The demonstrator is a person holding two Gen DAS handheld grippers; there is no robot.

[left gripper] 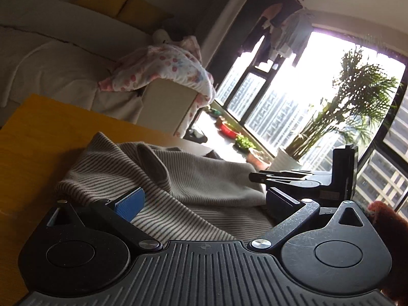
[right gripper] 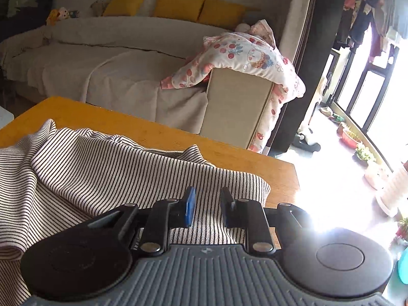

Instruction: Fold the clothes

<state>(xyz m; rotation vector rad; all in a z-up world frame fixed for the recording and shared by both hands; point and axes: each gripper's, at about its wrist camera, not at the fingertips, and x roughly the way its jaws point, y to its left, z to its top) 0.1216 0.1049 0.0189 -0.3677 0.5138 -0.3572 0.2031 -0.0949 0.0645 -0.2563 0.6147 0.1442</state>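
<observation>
A beige garment with thin dark stripes (left gripper: 193, 178) lies rumpled on the yellow wooden table (left gripper: 38, 140). My left gripper (left gripper: 204, 201) hovers low over it, jaws wide open, nothing between the blue pads (left gripper: 130, 204). In the right wrist view the same striped garment (right gripper: 114, 173) is spread across the table (right gripper: 229, 153), with a folded edge near the right corner. My right gripper (right gripper: 209, 207) is just above that edge, its pads a narrow gap apart with only the cloth below showing through. From the left wrist view, the right gripper (left gripper: 257, 176) reaches in from the right over the cloth.
A beige-covered sofa (right gripper: 114, 71) with yellow cushions (right gripper: 178, 6) stands behind the table, a floral quilt (right gripper: 242, 58) draped over its arm. The table's right edge (right gripper: 293, 186) drops to a sunlit floor with potted plants (left gripper: 352, 107) by the window. Clothes hang above.
</observation>
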